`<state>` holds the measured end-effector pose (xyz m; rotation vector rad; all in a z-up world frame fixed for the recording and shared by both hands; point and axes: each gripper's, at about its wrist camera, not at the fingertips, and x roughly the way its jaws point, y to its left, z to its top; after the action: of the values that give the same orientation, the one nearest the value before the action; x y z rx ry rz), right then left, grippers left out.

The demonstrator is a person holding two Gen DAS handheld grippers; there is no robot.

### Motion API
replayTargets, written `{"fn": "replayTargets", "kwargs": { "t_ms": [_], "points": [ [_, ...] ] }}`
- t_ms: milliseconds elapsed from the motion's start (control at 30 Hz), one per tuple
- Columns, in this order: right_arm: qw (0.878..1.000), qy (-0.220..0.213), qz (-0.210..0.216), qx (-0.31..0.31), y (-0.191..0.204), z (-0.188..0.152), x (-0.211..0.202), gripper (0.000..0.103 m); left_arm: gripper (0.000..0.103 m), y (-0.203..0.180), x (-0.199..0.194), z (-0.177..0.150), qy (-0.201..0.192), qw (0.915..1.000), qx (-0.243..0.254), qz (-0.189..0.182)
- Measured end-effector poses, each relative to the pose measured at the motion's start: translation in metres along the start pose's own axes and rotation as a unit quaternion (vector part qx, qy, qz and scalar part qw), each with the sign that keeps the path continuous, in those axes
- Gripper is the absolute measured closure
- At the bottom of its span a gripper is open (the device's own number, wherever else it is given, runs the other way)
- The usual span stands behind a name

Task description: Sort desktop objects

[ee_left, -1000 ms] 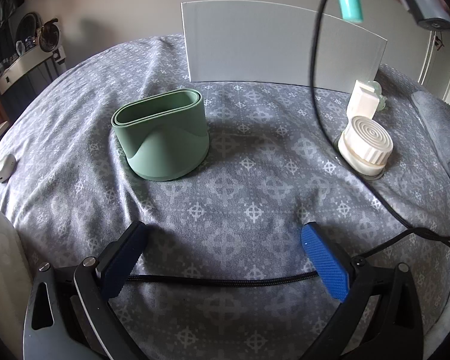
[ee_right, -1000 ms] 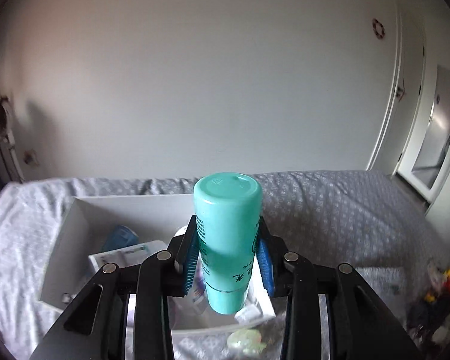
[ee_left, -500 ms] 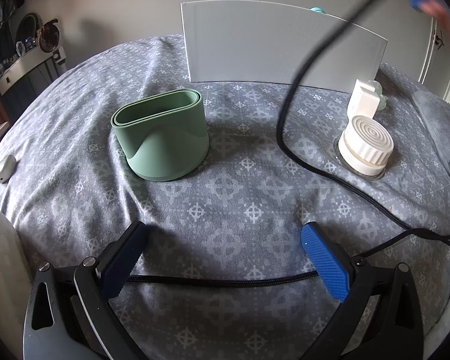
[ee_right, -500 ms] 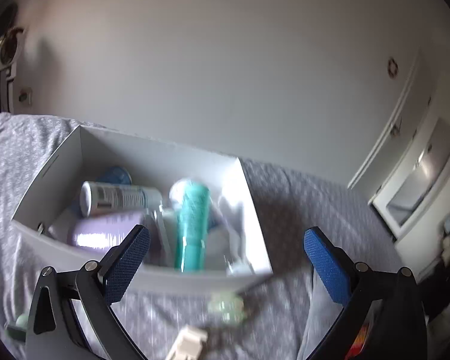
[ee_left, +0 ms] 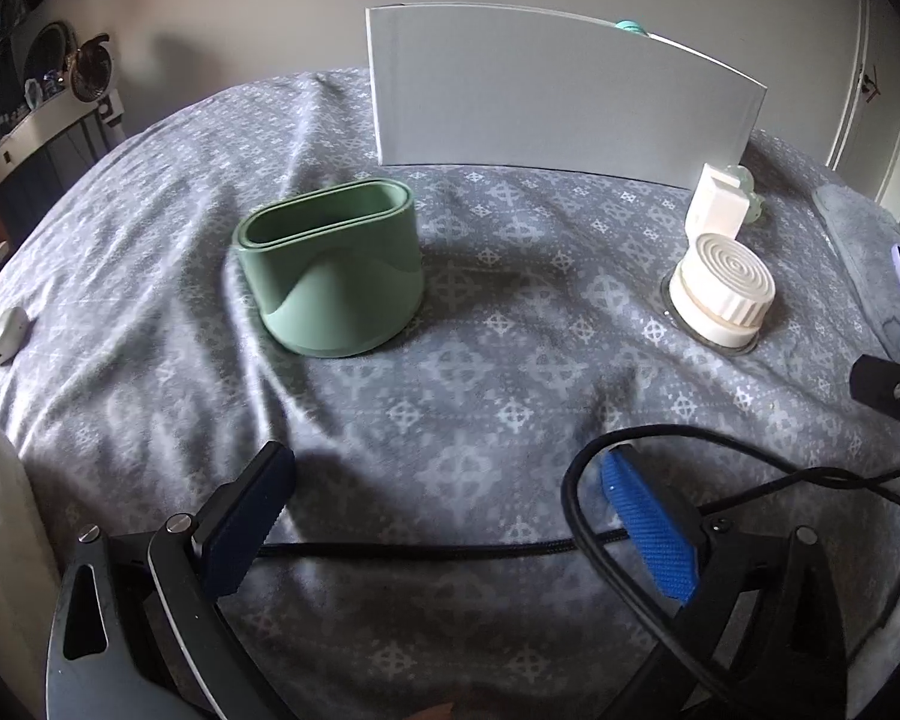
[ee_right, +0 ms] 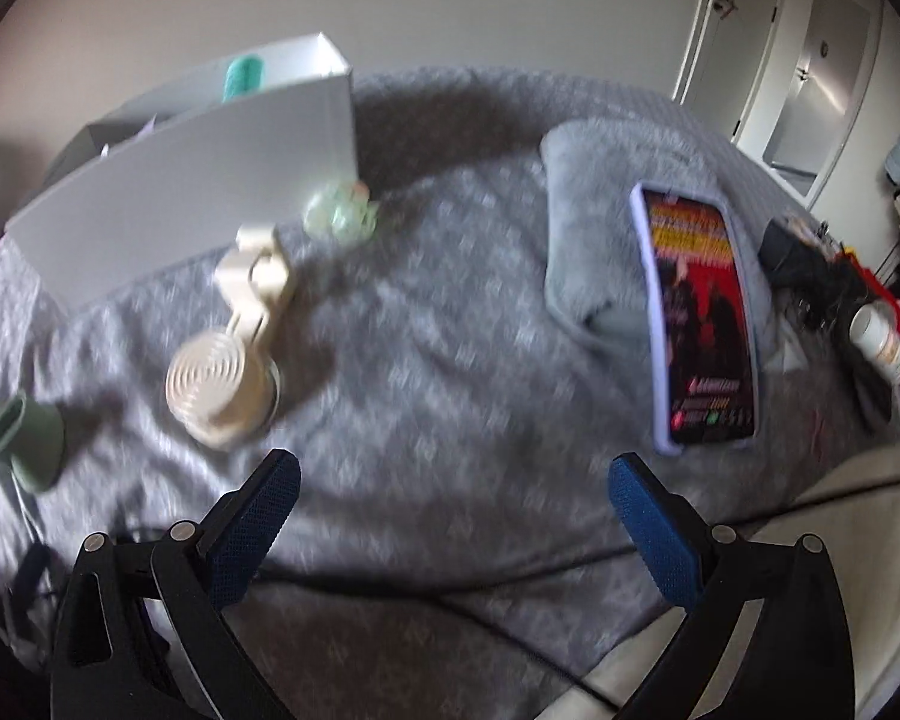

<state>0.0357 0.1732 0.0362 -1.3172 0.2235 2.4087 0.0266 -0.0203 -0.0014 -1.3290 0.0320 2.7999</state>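
A white storage box (ee_left: 558,102) stands at the back of the grey patterned cloth; it also shows in the right wrist view (ee_right: 192,180). The teal bottle (ee_right: 243,75) stands inside it, its cap just peeking over the wall (ee_left: 630,27). A green oval holder (ee_left: 336,276) stands left of centre. A white round ribbed device (ee_left: 723,288) with a white block (ee_left: 717,204) and a pale green trinket (ee_right: 339,210) lie near the box. My left gripper (ee_left: 450,516) is open and empty above the cloth. My right gripper (ee_right: 450,516) is open and empty, low over the cloth.
A phone with a lit screen (ee_right: 699,318) lies on a folded grey cloth (ee_right: 594,210) at the right. Dark clutter and a small white bottle (ee_right: 879,339) sit at the far right. Black cables (ee_left: 582,510) cross the near cloth. A small white object (ee_left: 6,333) lies far left.
My right gripper opened and let the teal bottle go into the white box, then drew back and down toward the near right. The left gripper has not moved.
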Motion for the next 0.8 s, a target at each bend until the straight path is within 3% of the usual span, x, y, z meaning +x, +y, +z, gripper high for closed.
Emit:
{"fn": "replayTargets", "kwargs": {
  "t_ms": [100,267,333,400,800],
  "points": [
    [1.000,0.000,0.024,0.002,0.014,-0.004,0.002,0.000,0.000,0.005,-0.007,-0.005,-0.005,0.9994,-0.012,0.031],
    [0.999,-0.026,0.025,-0.027,0.046,-0.023,0.004,0.000,0.000,0.011,0.000,-0.007,0.000,0.9984,-0.024,0.051],
    [0.998,-0.018,0.054,0.000,0.046,-0.037,0.022,0.000,0.000,0.008,0.002,-0.007,-0.003,0.9981,-0.019,0.058],
    [0.996,-0.064,0.052,0.035,0.042,-0.045,0.025,0.000,0.000,0.009,0.004,-0.008,-0.003,0.9981,-0.023,0.057],
    [0.997,-0.059,0.036,0.046,0.045,-0.045,0.023,0.000,0.000,0.012,0.002,-0.007,-0.005,0.9978,-0.033,0.058]
  ]
}}
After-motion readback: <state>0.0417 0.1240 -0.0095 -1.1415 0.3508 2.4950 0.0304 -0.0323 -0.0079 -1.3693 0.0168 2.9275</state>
